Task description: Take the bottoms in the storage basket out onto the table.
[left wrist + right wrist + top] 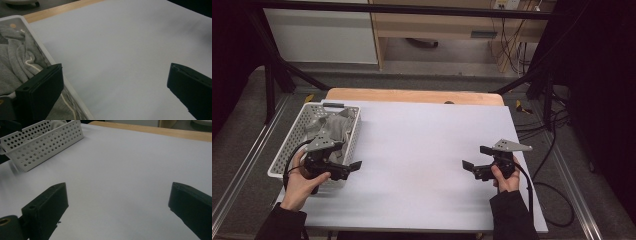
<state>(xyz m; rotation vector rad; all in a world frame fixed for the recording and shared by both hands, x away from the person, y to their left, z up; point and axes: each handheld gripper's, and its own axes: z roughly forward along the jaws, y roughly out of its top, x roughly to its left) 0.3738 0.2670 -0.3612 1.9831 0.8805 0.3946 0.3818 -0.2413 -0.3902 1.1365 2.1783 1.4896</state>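
Grey cloth [331,127] lies bunched inside a white perforated basket [355,131] at the left edge of the white tabletop [422,150]; in the left gripper view the cloth [15,53] shows a pale cord among its folds, just behind the basket's rim [47,56]. The left gripper [353,167] is held at the basket's near right corner, its fingers [45,85] spread wide with nothing between them, one of them in front of the basket wall. Well apart, near the tabletop's right edge, the right gripper [474,159] points left toward the basket [47,142], its fingers [48,205] likewise wide apart over bare surface. A strip of wood [412,95] runs along the tabletop's far edge.
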